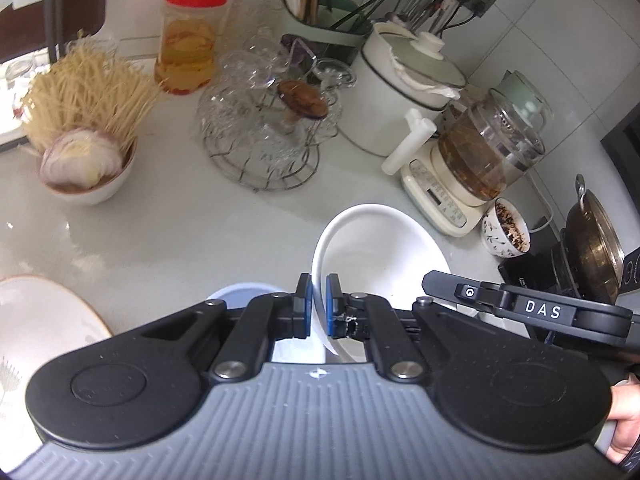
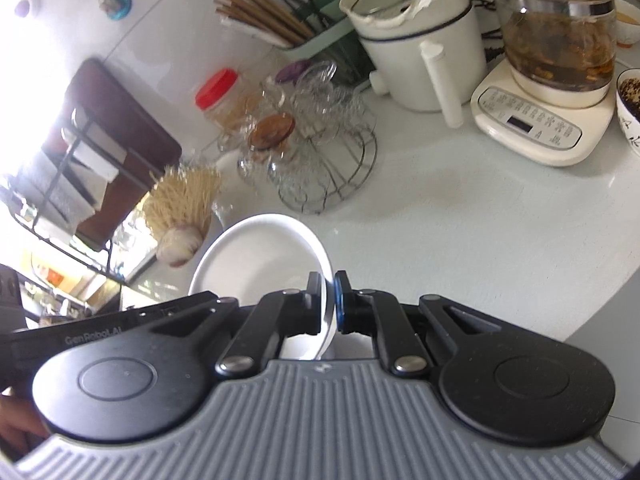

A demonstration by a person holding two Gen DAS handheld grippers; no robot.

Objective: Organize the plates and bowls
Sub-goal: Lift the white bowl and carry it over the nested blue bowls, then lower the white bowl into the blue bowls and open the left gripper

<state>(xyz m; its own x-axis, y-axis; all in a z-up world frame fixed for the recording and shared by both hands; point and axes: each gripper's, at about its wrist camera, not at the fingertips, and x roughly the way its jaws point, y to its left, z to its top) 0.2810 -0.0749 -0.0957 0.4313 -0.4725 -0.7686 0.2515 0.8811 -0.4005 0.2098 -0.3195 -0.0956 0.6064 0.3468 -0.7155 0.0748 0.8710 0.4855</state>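
A white bowl point(image 1: 384, 248) hangs tilted above the pale counter, gripped from two sides. My left gripper point(image 1: 319, 296) is shut on its left rim, the blue pads pressing the thin wall. In the right wrist view the same white bowl point(image 2: 256, 256) lies to the left, and my right gripper point(image 2: 328, 300) is shut on its right rim. A black finger point(image 1: 440, 284) of the right gripper shows at the bowl's far side. Below the left gripper lie a pale blue dish point(image 1: 244, 294) and a large plate with a pinkish rim point(image 1: 40, 320).
Behind stand a bowl of onion and dry noodles point(image 1: 86, 176), a wire rack of glass cups point(image 1: 264, 132), a red-lidded jar point(image 1: 192, 40), a white pot point(image 1: 400, 92), a glass kettle on its base point(image 1: 480, 152), a small patterned bowl point(image 1: 506, 232) and a dark wok point(image 1: 592, 248).
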